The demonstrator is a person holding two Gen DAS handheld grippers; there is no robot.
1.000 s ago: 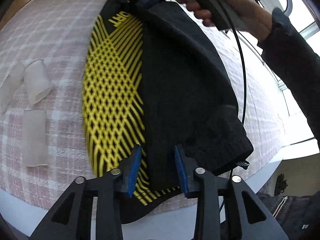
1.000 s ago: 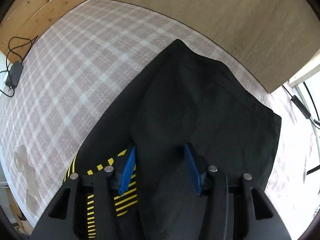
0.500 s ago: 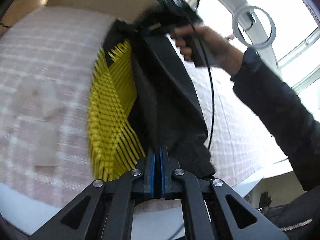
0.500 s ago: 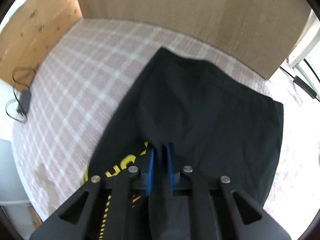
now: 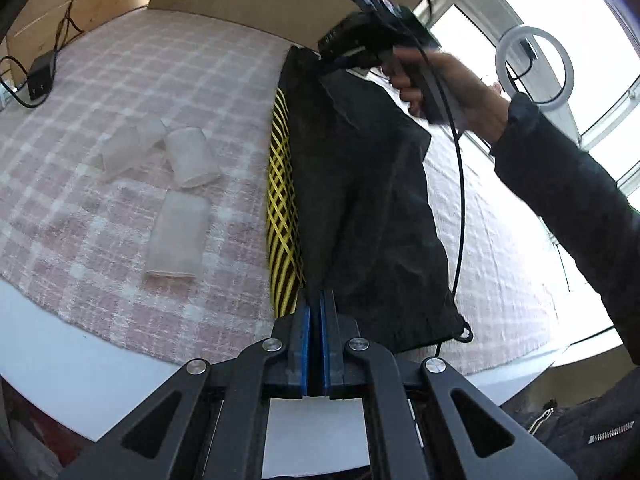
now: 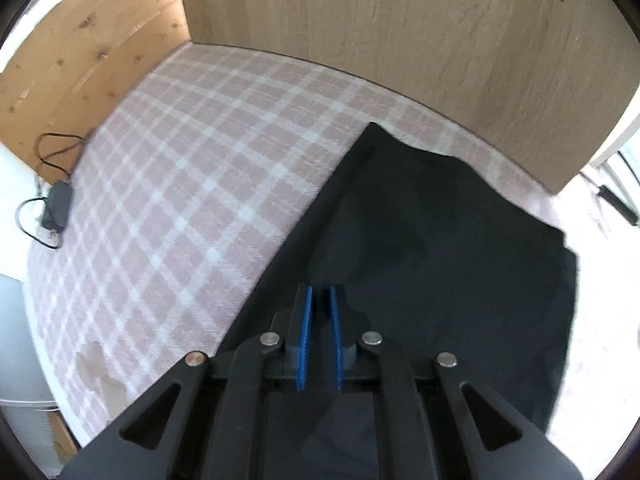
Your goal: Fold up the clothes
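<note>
A black garment with a yellow lattice print [image 5: 360, 200] lies on the pink checked bedcover [image 5: 140, 92], its right half lifted off the cover. My left gripper [image 5: 319, 304] is shut on the garment's near edge. My right gripper [image 5: 340, 58] is at the far end, shut on the far edge, held by a hand. In the right wrist view the right gripper [image 6: 319, 300] pinches black cloth [image 6: 440, 240] that drapes away below it; the yellow print is hidden there.
Several folded translucent white items [image 5: 176, 220] lie left of the garment. A black power adapter with cable [image 5: 40, 78] sits at the far left, also in the right wrist view [image 6: 56, 206]. Wooden panels [image 6: 400, 32] border the bed. A ring light [image 5: 534, 64] stands at the window.
Both grippers closed on the garment's edges and lifted them. The black half now stands up over the yellow print, covering most of it.
</note>
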